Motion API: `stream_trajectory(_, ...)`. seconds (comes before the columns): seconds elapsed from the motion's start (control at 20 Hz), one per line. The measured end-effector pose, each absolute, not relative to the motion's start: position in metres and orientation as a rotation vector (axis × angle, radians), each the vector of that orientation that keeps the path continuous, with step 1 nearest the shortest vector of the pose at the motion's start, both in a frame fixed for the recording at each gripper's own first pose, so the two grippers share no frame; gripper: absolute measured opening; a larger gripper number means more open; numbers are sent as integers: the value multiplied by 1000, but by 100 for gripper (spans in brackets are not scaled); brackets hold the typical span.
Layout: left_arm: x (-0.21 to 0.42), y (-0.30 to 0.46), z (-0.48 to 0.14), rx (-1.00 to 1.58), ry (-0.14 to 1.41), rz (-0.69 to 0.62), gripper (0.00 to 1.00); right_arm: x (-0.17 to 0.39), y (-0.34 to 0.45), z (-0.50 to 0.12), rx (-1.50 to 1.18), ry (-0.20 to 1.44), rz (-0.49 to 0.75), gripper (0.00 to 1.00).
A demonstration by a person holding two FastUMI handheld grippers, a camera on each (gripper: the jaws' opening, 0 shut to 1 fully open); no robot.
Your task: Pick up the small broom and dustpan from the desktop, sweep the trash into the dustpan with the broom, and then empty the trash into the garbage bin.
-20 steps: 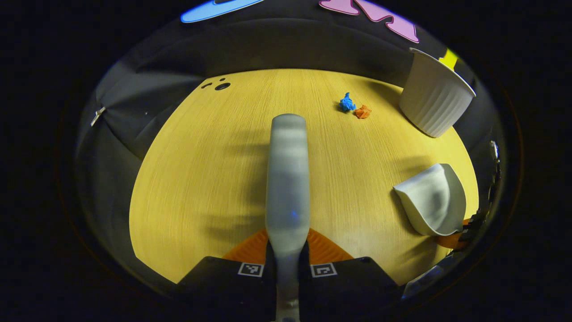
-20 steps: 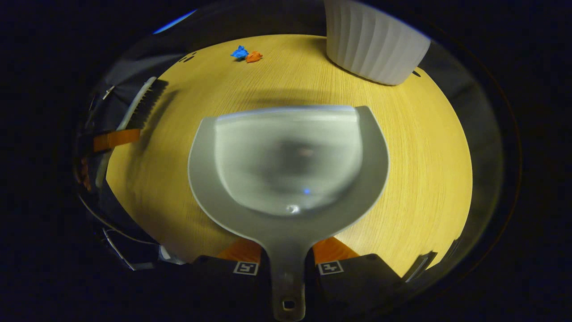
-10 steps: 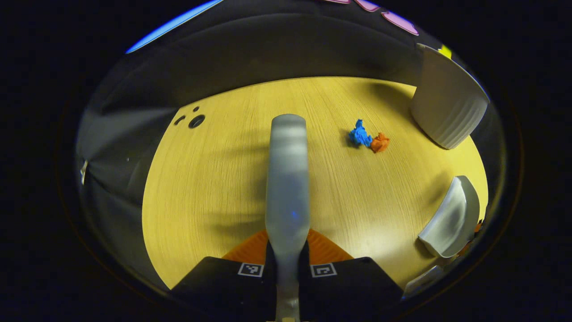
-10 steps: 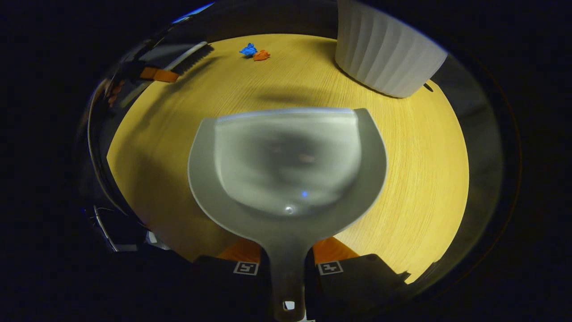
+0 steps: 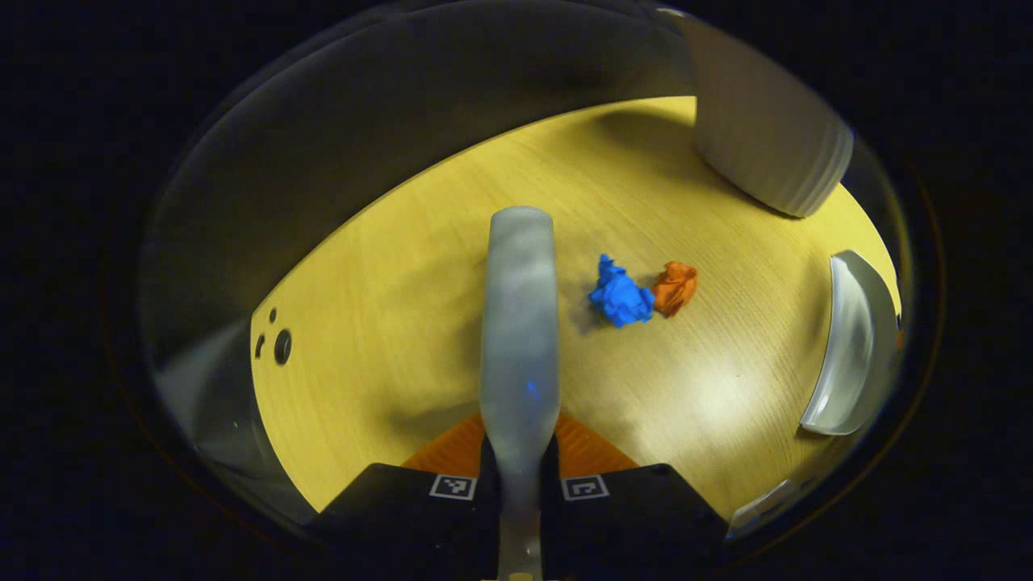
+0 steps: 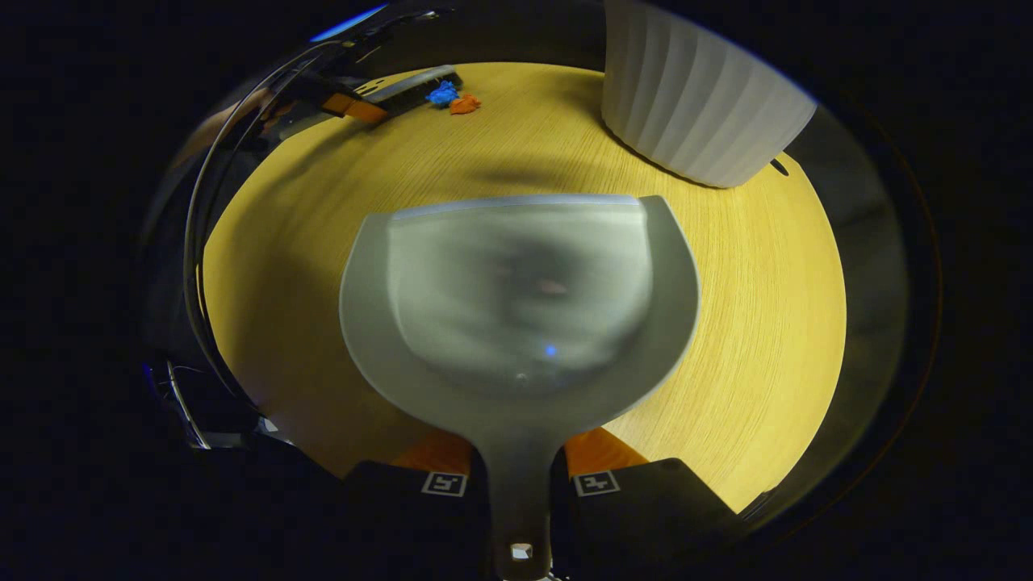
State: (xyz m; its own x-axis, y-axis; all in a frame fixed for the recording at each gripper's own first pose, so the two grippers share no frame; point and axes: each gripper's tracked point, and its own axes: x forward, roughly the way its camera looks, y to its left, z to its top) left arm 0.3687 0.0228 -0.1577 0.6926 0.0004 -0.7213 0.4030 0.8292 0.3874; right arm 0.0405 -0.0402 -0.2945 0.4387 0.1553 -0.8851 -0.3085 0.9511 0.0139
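Left gripper point(image 5: 519, 476): while it clamped the broom point(image 5: 519, 323), blue scrap point(image 5: 620, 294) and orange scrap point(image 5: 675, 287) lay just beside the head.
Right gripper point(image 6: 519, 476): gripped the dustpan point(image 6: 516, 298) near the bin point(image 6: 698, 105).

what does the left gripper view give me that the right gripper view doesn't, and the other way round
Left gripper view: the left tongs shut on the broom, seen along its back, and the dustpan edge-on at the right.
Right gripper view: the right tongs shut on the dustpan's handle, its empty scoop, and the broom's bristles side-on beside the blue wad.
Both: the table, the blue wad and orange wad side by side, and the bin.
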Motion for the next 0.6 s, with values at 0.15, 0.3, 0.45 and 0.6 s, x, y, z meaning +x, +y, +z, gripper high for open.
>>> stream_trajectory(0.15,374,2,-157,628,776,-313,24,40,-40,-293,-161,1073,293,33)
stream_trajectory(0.3,371,-21,-161,666,772,-412,23,41,-41,-293,-170,1069,300,33)
stream_trajectory(0.45,354,-44,-171,696,793,-512,25,42,-42,-294,-172,1067,304,33)
stream_trajectory(0.6,331,-68,-183,723,815,-608,25,43,-43,-296,-180,1057,303,33)
